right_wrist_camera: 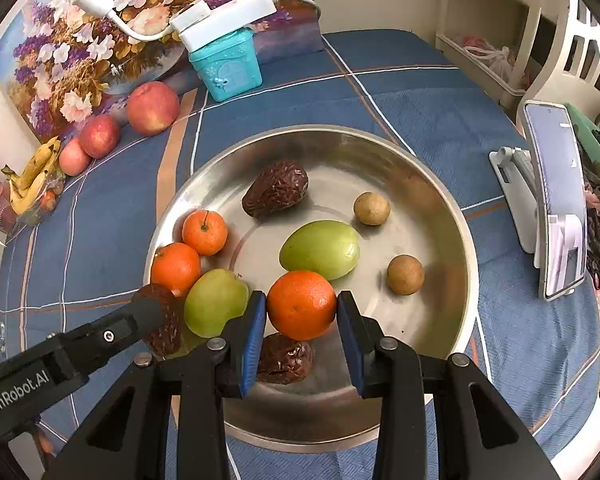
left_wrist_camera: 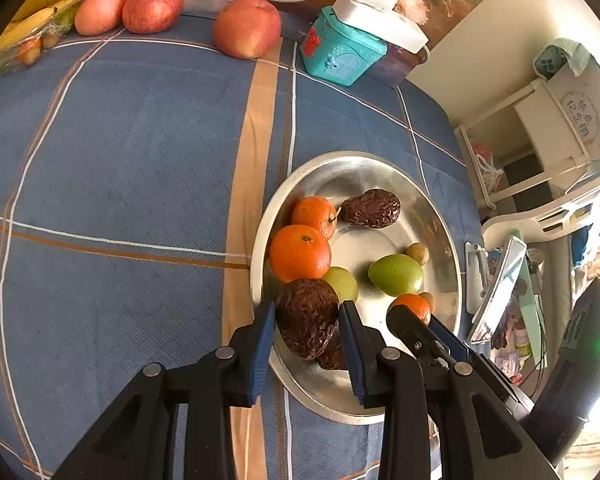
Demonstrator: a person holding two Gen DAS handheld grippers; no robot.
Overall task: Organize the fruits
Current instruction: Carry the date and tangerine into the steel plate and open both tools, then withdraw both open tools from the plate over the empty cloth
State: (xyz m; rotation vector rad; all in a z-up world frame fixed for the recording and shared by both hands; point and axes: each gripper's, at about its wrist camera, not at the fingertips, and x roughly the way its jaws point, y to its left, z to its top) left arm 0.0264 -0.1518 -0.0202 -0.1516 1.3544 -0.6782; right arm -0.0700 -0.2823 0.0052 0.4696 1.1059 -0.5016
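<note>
A steel bowl point(left_wrist_camera: 440, 216) point(right_wrist_camera: 452, 216) on the blue checked cloth holds several fruits. My left gripper point(left_wrist_camera: 307, 312) is shut on a dark wrinkled fruit point(left_wrist_camera: 306, 322) above the bowl's near-left rim; it also shows in the right wrist view point(right_wrist_camera: 166, 324). My right gripper point(right_wrist_camera: 302, 306) is shut on an orange point(right_wrist_camera: 301, 305) held over the bowl's near side, above another dark wrinkled fruit point(right_wrist_camera: 286, 362). In the bowl lie two small oranges point(right_wrist_camera: 204, 232), two green fruits point(right_wrist_camera: 320, 249), a third dark fruit point(right_wrist_camera: 276, 188) and two small brown round fruits point(right_wrist_camera: 405, 274).
Three apples point(left_wrist_camera: 247, 27) and bananas point(left_wrist_camera: 40, 4) lie at the table's far left by a flower painting. A teal box point(right_wrist_camera: 228, 64) with a white power strip point(right_wrist_camera: 224, 16) on it stands behind the bowl. A phone on a stand point(right_wrist_camera: 556, 196) is at the right edge.
</note>
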